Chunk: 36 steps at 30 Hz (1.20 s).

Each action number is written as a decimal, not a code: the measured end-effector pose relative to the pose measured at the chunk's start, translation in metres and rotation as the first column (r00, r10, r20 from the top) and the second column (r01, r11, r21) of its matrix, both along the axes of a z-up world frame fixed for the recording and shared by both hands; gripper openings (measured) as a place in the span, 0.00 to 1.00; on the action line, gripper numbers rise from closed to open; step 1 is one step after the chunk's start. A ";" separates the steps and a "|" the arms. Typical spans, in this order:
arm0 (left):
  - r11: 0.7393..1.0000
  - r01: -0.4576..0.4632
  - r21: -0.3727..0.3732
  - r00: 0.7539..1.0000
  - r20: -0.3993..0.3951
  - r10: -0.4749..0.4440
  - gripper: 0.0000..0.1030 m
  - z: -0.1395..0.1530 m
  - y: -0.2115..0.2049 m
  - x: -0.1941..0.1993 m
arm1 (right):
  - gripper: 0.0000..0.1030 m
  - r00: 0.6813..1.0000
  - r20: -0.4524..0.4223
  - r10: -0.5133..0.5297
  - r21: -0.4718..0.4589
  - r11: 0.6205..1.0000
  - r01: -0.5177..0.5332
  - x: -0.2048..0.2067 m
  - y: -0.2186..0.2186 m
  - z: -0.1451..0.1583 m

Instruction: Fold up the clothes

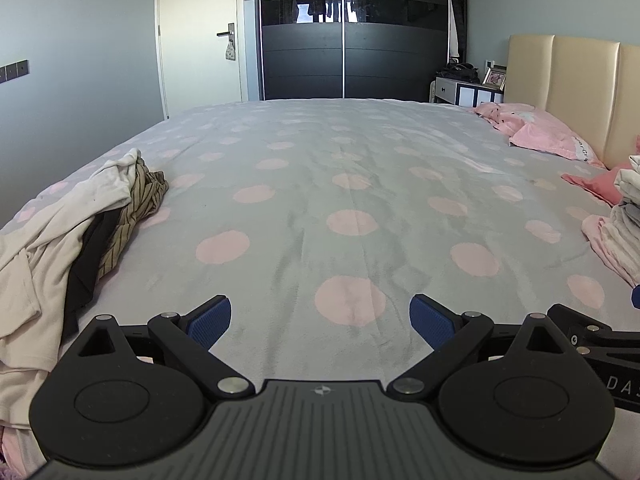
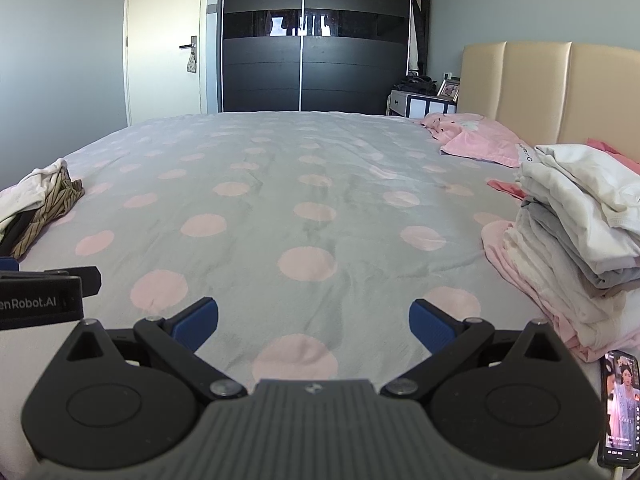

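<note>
A heap of unfolded clothes (image 1: 60,220), cream, black and brown-striped, lies at the bed's left side; it also shows in the right wrist view (image 2: 40,196). A stack of folded white, grey and pink clothes (image 2: 580,232) sits at the right, its edge visible in the left wrist view (image 1: 624,224). My left gripper (image 1: 320,320) is open and empty, low over the grey bedspread (image 1: 320,184) with pink dots. My right gripper (image 2: 314,322) is open and empty, beside the left one, over the same bedspread (image 2: 280,176).
Pink pillows (image 2: 476,138) lie at the beige headboard (image 2: 540,84). A phone (image 2: 620,408) with a lit screen lies at the near right edge. A dark wardrobe (image 1: 352,32), a door (image 1: 196,32) and a bedside table (image 1: 464,92) stand beyond the bed.
</note>
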<state>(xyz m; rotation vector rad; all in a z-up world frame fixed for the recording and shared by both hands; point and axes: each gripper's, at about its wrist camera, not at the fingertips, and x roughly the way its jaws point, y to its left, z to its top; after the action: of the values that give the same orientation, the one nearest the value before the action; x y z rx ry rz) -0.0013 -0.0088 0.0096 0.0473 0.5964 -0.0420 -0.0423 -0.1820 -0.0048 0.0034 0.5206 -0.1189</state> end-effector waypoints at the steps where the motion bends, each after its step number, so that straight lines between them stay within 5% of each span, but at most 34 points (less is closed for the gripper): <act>1: 1.000 0.003 0.001 1.000 0.000 -0.003 0.95 0.000 0.000 0.000 | 0.99 1.000 -0.002 -0.001 0.001 1.000 0.001 0.000 0.001 -0.001; 26: 1.000 0.005 0.026 0.999 -0.032 -0.004 0.95 -0.001 0.002 -0.001 | 0.99 1.000 -0.009 0.007 0.009 1.000 -0.007 -0.004 0.000 -0.002; 36: 0.993 -0.094 0.069 0.990 -0.103 0.101 0.95 0.002 0.066 0.014 | 0.99 0.998 -0.053 0.040 0.007 0.999 -0.039 0.001 0.011 0.002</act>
<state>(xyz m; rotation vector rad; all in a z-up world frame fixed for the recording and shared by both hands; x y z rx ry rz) 0.0127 0.0575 0.0113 0.0787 0.7062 0.0702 -0.0412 -0.1709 -0.0032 -0.0038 0.5736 -0.0790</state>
